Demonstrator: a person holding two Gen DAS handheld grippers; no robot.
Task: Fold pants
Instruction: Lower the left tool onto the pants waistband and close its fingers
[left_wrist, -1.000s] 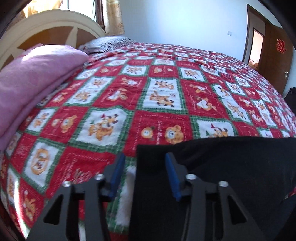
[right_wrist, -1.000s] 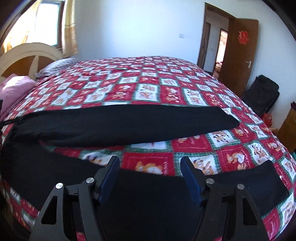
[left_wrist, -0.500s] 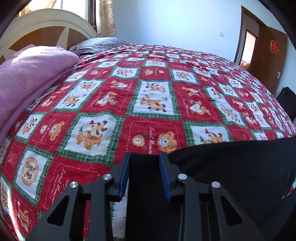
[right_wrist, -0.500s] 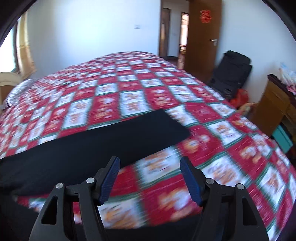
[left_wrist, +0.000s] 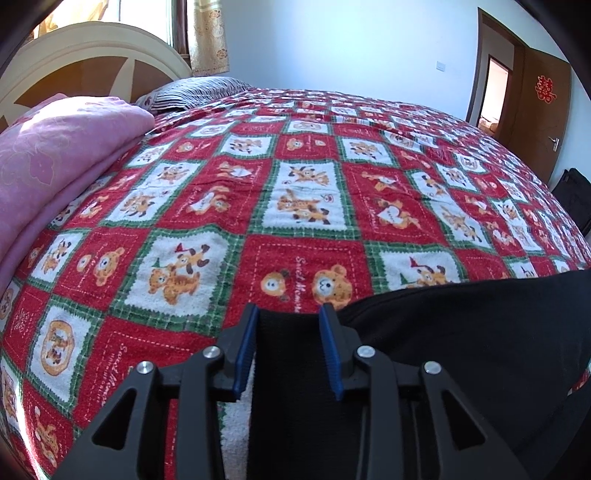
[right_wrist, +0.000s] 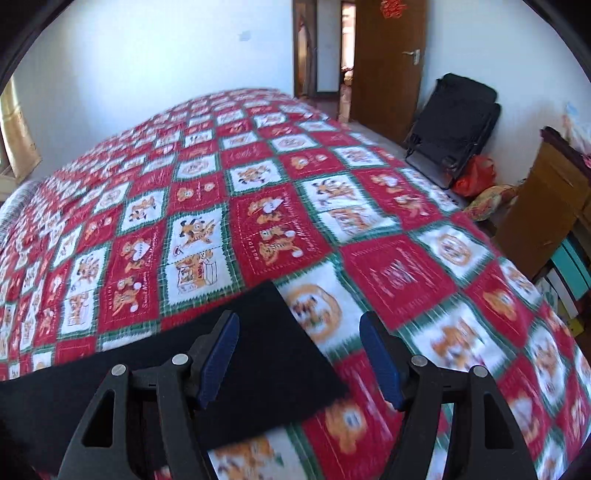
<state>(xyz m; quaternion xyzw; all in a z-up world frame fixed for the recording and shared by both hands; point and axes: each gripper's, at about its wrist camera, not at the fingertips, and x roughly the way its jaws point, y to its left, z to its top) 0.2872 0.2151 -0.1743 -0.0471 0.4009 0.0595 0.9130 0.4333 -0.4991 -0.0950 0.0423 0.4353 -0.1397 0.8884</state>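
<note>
Pants (left_wrist: 461, 332) lie on the bedspread (left_wrist: 295, 184) along the near edge, blanket (left_wrist: 55, 155) left by the headboard (left_wrist: 92, 62), pillow (left_wrist: 192, 96) behind it, door (right_wrist: 388, 55) far right.

Bedspread (left_wrist: 306, 280): "Sweet Memories"; door (left_wrist: 543, 88): red double-happiness sign.

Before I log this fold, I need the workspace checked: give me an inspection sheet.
Surface: bed with red patchwork blanket.
Job's things: black pants spread flat; leg end near the bed's edge.
Clutter: pink quilt, striped pillow.
Grippers: left gripper jaws opening, waistband between them; right gripper open, over the leg end.
Cables: nothing seen.
Surroundings: black folded chair, wooden door, headboard.
</note>
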